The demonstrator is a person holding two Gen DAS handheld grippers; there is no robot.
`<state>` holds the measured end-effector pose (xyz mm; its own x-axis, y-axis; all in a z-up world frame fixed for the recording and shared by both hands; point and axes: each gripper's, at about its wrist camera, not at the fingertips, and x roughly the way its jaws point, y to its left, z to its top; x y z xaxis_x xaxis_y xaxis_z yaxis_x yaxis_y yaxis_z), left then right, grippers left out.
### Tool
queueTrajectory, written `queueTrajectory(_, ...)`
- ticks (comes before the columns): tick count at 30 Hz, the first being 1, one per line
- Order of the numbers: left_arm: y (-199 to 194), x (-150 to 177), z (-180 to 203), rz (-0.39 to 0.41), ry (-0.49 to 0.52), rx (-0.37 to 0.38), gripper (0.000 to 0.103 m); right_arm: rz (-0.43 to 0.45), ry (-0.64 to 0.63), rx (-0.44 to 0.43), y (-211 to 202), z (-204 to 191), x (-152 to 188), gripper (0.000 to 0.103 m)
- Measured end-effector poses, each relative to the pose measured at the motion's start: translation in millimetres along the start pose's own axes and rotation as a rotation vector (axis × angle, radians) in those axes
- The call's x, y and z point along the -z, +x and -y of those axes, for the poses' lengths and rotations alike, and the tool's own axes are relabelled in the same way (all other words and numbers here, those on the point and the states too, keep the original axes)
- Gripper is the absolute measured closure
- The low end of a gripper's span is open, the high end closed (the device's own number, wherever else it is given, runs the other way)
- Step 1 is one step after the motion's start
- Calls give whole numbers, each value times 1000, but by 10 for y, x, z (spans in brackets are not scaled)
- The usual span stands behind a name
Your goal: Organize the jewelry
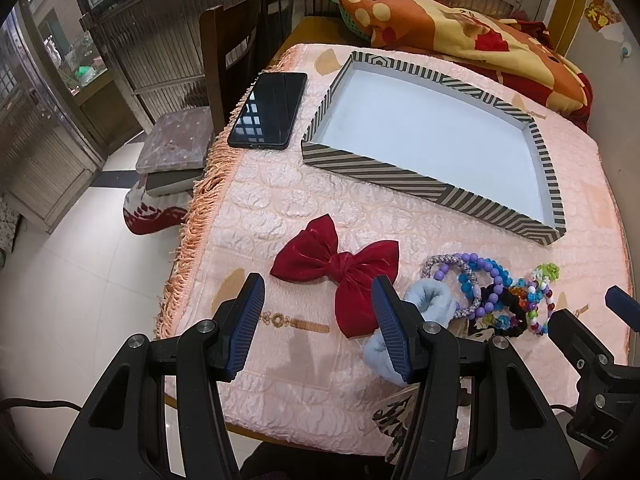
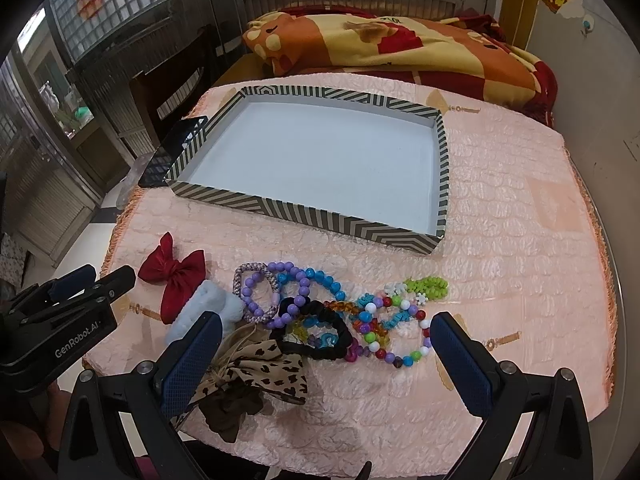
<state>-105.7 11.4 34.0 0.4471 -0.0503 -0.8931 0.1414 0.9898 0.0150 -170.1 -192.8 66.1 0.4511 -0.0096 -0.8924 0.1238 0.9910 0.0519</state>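
A striped shallow box [image 1: 424, 184] [image 2: 304, 208] with a bare pale-blue floor lies at the back of the pink tablecloth. A red velvet bow [image 1: 340, 268] [image 2: 174, 276] lies in front of it on the left. Beside it lie a light-blue fluffy scrunchie [image 1: 430, 300] [image 2: 208, 304], several bead bracelets [image 1: 488, 280] [image 2: 384, 320], a black scrunchie [image 2: 320, 336] and a leopard-print bow [image 2: 272, 372]. My left gripper [image 1: 320, 304] is open and empty, just in front of the red bow. My right gripper [image 2: 326, 340] is open and empty, above the bracelets.
A black phone [image 1: 268, 110] [image 2: 172, 152] lies left of the box near the fringed table edge. A wooden chair [image 1: 228, 48] stands to the left. A patterned blanket [image 1: 460, 32] [image 2: 400, 48] lies behind the table. The right gripper's body [image 1: 600, 360] shows at the left view's right edge.
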Motion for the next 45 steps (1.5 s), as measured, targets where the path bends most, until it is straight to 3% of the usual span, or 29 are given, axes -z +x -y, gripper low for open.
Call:
queueTrajectory(13,95,-22,-82,-34,-14,16,48,-26,-8,-15,100,-62,-3,0)
queueTrajectory(21,235,-92,-373,-94,-89,110,47,-29,-12,-44,177,-30,-30,0)
queueTrajectory(28,428,-158,-468,-149,-126,203,37,-30,24,-73,217,150,-81,0)
queueTrajectory(37,787,-246,-338,-213,-184,172,37,-44,15,-117,237,245,-4,0)
queueTrajectory(45,977,-302,-147,-230,-122,113,37,-55,-41,-270,242,-98,56,4)
